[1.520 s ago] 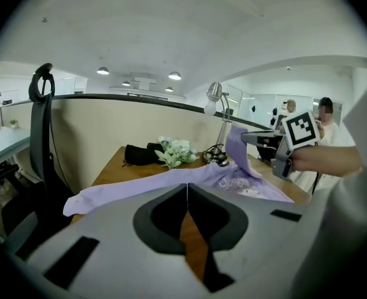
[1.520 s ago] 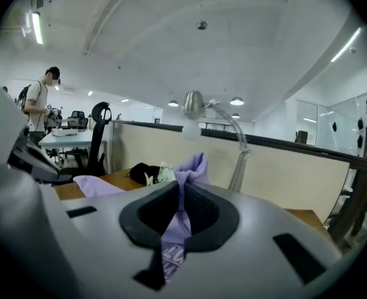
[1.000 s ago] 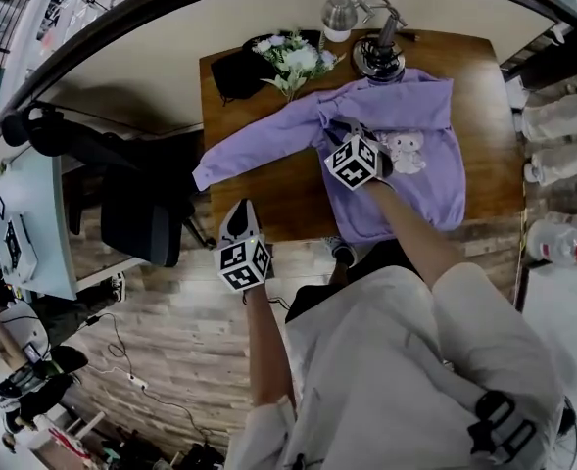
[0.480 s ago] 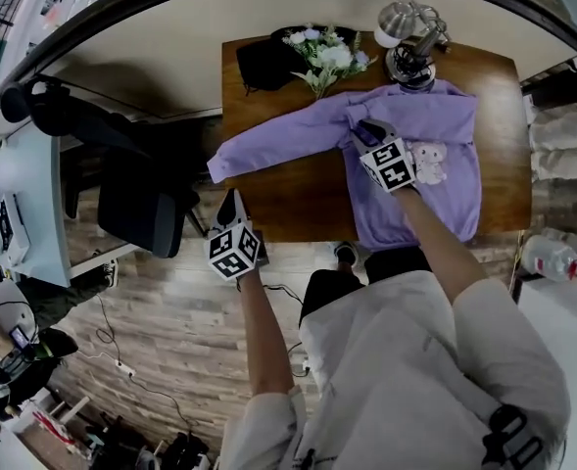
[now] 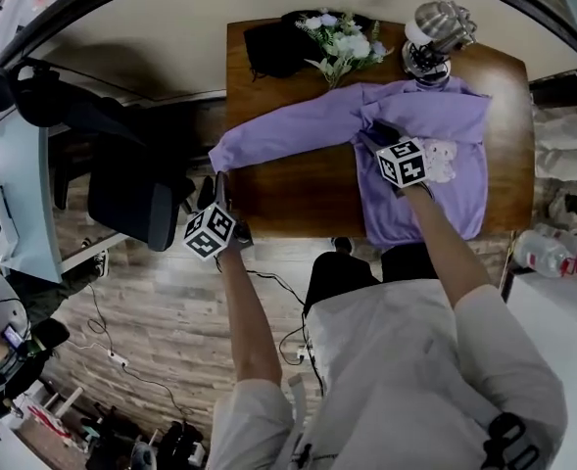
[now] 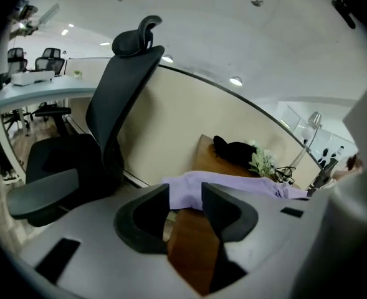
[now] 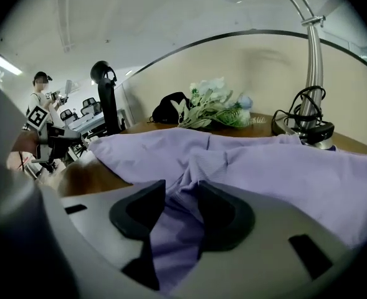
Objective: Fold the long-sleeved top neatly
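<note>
Fingers (image 7: 224, 213) of right gripper (image 7: 181, 185), just opening, straddle a fold of purple top (image 7: 276, 167).

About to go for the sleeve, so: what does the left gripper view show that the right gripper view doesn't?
Left only: the purple top's sleeve cuff end-on at the table edge, plus the office chair's seat. Right only: the crease where sleeve meets body, and a person across the room. Both: the top, the flowers, the black item beside them, and the chair's headrest.
</note>
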### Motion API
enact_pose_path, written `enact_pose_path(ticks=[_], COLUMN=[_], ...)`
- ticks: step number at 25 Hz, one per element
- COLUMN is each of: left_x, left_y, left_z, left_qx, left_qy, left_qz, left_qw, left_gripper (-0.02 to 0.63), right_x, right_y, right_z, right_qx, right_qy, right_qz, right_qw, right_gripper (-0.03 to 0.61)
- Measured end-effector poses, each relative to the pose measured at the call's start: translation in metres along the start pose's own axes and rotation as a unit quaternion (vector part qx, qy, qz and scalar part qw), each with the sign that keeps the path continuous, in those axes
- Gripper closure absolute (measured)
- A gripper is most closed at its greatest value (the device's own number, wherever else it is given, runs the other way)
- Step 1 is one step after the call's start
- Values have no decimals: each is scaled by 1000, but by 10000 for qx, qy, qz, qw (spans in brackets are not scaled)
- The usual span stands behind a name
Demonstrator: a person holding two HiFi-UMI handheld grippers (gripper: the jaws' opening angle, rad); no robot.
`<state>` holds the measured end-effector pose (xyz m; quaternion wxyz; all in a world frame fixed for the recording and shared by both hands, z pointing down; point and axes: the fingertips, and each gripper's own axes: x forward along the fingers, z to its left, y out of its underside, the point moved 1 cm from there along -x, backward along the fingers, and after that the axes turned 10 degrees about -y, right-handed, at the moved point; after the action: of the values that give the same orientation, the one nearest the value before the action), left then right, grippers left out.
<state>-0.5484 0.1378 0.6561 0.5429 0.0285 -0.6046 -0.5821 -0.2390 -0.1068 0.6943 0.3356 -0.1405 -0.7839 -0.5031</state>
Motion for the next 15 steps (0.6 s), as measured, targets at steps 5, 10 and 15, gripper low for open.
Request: enact_pose_path(ticks=[5, 10, 15], left_x=[43, 74, 90], left_y=[7, 12, 32], left_z=[23, 23, 17], left_qx=[-850, -2012, -1880], left_qy=[382, 1493, 1773], left_qz=[415, 1020, 1524], left_qw=[9948, 9627, 9539], left_gripper=[449, 419, 365], right_x=[-1, 1, -2], right_y=[3, 1, 3], right_z=[0, 1, -1], right_qx=[-292, -313, -430], right_qy=[254, 314, 420], right_qz=[41, 38, 36], right_qw=[9992, 9990, 9982], right_gripper=[413, 422, 430])
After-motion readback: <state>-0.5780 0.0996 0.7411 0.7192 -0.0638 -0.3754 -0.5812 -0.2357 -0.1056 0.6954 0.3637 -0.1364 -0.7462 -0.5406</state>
